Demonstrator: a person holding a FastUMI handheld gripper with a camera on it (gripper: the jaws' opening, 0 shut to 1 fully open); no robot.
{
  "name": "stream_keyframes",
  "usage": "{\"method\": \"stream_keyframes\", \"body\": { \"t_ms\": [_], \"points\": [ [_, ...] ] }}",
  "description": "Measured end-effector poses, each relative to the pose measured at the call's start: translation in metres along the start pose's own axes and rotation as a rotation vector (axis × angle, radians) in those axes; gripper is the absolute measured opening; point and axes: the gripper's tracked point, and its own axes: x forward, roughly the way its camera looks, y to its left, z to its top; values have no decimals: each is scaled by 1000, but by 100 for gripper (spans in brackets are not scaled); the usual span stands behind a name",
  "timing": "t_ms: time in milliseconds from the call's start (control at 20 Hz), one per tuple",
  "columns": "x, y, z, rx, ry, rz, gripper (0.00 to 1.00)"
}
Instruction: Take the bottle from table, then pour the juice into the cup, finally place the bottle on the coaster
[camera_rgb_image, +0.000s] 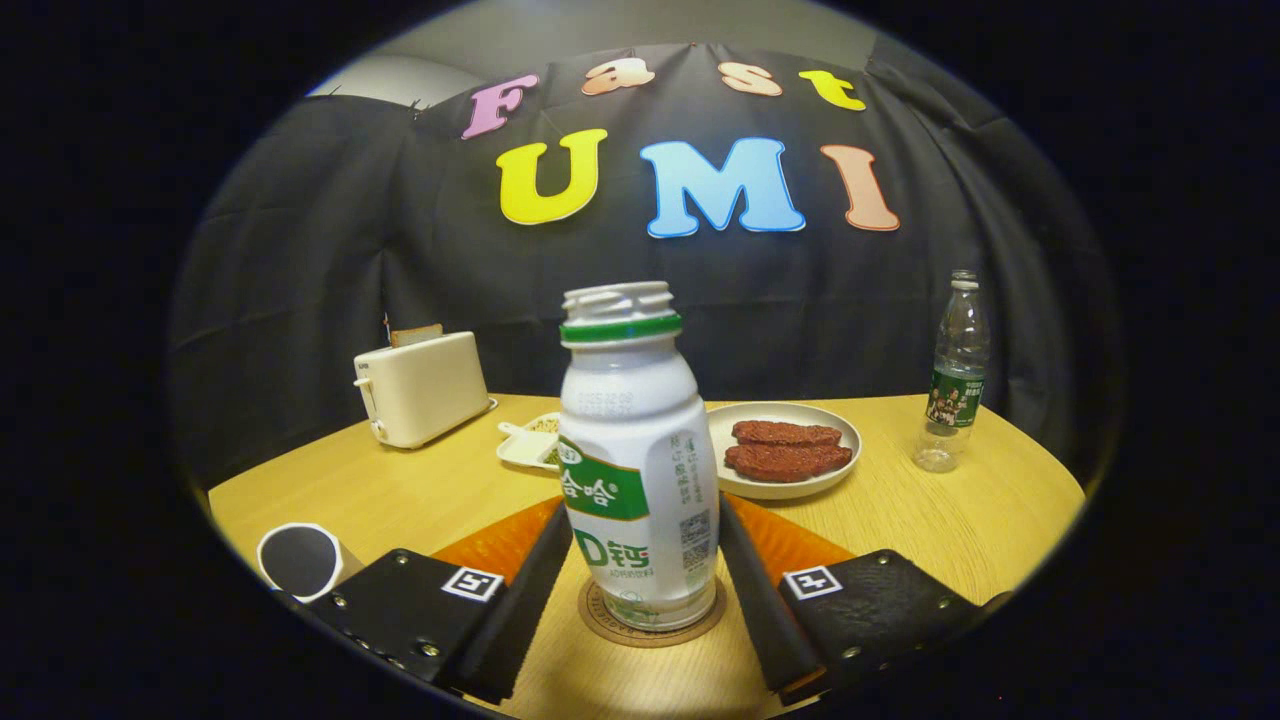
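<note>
A white juice bottle (638, 470) with a green label and a green neck ring, its cap off, stands upright on a round brown coaster (600, 612). My gripper (643, 515) is around its lower half, and both fingers touch its sides, so it is shut on the bottle. A white cup (300, 558) with a dark inside stands left of the left finger, at the near table edge. Whether it holds juice cannot be told.
An orange mat (500, 545) lies under the fingers on the round wooden table (950, 520). Beyond the bottle are a plate of two brown patties (785, 448), a small white dish (530, 440), a cream toaster (420, 390) at the back left and a clear water bottle (953, 375) at the back right.
</note>
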Motion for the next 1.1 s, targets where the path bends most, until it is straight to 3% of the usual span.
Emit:
{"method": "stream_keyframes", "body": {
  "t_ms": [100,550,1100],
  "points": [
    [-4,-2,3,-27,-17,-8,93],
    [-40,0,63,-116,-179,-41,93],
    [-138,-8,135,-90,-280,-86,93]
  ]
}}
